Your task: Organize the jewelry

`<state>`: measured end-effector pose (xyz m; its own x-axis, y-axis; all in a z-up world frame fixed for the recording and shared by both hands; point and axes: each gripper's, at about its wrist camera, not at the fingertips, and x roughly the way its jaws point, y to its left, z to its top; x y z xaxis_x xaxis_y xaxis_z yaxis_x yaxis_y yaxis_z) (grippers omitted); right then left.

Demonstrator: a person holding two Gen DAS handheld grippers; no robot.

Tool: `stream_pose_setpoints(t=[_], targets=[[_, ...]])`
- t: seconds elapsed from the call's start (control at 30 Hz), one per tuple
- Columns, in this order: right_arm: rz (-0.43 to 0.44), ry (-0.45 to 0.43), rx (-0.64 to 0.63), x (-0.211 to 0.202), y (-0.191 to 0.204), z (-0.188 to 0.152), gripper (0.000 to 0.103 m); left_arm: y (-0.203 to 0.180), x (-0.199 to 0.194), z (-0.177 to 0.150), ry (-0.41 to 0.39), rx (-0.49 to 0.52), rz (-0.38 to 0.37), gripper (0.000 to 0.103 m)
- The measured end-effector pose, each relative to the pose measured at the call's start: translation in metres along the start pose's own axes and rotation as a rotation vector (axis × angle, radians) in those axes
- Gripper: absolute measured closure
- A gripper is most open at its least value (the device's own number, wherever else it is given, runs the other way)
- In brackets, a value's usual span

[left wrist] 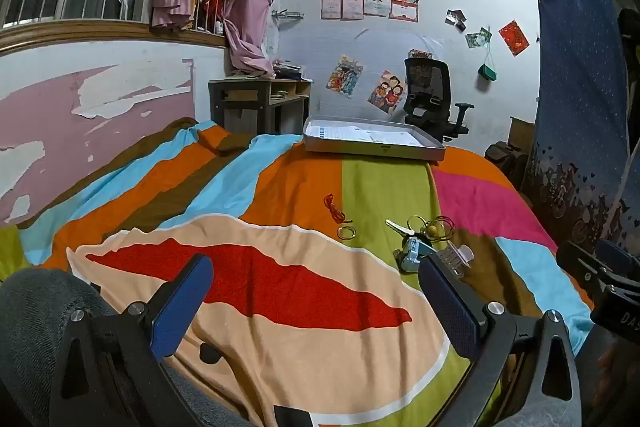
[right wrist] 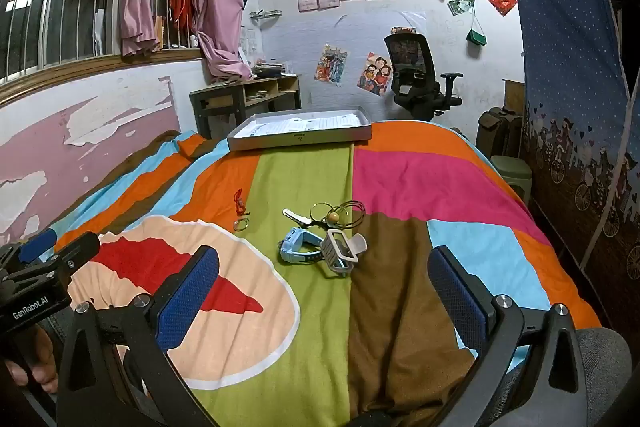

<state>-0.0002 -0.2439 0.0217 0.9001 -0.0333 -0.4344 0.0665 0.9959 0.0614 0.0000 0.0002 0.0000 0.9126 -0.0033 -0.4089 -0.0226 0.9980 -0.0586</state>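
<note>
Striped bedspread [right wrist: 304, 307] lying bare and roomy ahead of both grippers. Left gripper [left wrist: 316, 291] and right gripper [right wrist: 324, 283] spread wide, empty. Watch [right wrist: 300, 247], key [right wrist: 296, 217], rings [right wrist: 242, 224] mid-bed, tray [right wrist: 300, 143] at far edge.

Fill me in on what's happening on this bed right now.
A person holds a gripper in each hand over a colourful bedspread. Both the left gripper and right gripper are open and empty. A blue watch, grey clip, key, rings and a red cord lie untouched. The grey tray sits at the far end.

Matt cloth bedspread [right wrist: 304, 163]; glossy plastic watch [right wrist: 298, 247]
</note>
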Motion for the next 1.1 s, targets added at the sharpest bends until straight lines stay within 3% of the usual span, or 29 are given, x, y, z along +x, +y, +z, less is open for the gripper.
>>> stream_pose_setpoints(t=[1.1], targets=[[0.0, 0.0, 0.001, -0.0004, -0.0006, 0.0, 0.001, 0.0005, 0.0002, 0.0, -0.004, -0.001, 0.0, 0.0]])
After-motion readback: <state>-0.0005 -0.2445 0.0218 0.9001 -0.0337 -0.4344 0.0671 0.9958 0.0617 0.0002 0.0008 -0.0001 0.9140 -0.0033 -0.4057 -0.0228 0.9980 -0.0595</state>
